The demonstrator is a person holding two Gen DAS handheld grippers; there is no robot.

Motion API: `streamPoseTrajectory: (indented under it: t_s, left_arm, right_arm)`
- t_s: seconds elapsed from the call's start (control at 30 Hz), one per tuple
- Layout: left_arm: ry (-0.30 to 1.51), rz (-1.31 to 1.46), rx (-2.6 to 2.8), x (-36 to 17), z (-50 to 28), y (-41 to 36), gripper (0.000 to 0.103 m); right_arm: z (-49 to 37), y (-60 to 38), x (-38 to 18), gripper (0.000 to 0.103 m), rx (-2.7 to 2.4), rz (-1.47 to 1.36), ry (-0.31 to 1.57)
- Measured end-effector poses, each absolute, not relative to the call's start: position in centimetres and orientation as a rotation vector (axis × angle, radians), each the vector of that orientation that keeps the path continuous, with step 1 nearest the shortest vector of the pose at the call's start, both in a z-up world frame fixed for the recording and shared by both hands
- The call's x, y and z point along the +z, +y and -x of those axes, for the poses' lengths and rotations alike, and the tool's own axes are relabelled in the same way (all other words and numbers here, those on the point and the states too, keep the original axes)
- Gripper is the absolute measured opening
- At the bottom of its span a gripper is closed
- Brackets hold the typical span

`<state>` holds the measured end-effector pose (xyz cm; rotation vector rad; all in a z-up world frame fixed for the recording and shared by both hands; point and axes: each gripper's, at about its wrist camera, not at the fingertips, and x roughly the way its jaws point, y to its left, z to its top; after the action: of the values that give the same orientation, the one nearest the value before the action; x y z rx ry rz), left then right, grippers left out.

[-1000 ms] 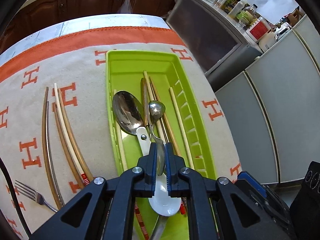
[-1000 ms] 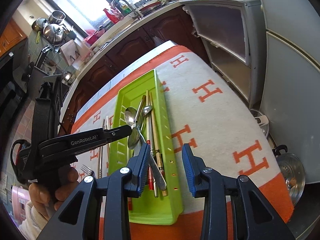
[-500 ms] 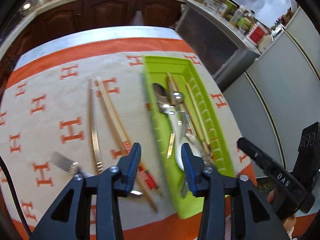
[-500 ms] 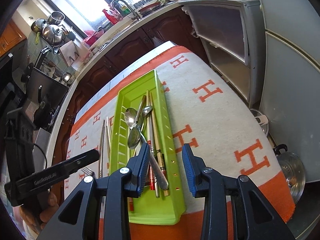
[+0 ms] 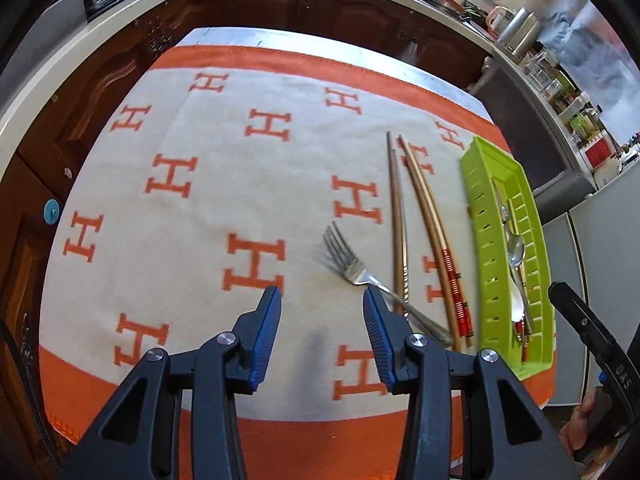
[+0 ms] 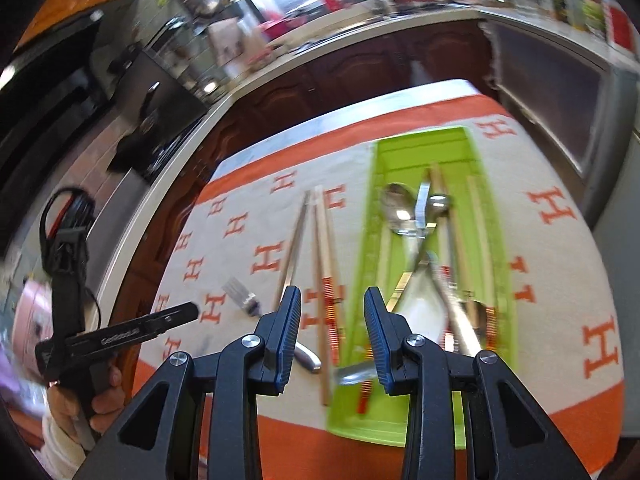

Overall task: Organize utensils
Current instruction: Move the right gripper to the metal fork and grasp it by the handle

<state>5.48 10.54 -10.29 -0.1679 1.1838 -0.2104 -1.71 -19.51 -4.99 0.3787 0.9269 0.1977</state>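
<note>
Swung off the green tray [image 5: 486,236], the left tool [image 5: 322,334] hangs wide open and empty near the fork [image 5: 352,266] — right tool [image 6: 332,330] likewise; chopsticks [image 5: 430,236] touching its handle could get dragged.

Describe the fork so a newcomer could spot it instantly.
Start at the green tray on the H-patterned cloth. Left of it lie loose chopsticks. The fork lies just left of those, handle slanting under them: the only tined, silver piece outside the tray.
</note>
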Motion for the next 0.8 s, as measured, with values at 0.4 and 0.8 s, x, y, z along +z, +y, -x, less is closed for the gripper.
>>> streamPoseTrajectory:
  t_s: [0.4,0.8]
  left_arm:
    - [1.204,0.239,-0.226,-13.3,-5.3,13.1,0.041]
    - [1.215,0.334,-0.245,-15.0,-5.4,16.3,0.041]
  right_arm:
    - [-2.0,-6.8,-8.4,0.025,0.363,0.016,1.022]
    - [-3.6,-2.6,-12.0,0.017,0.387,0.344,1.071]
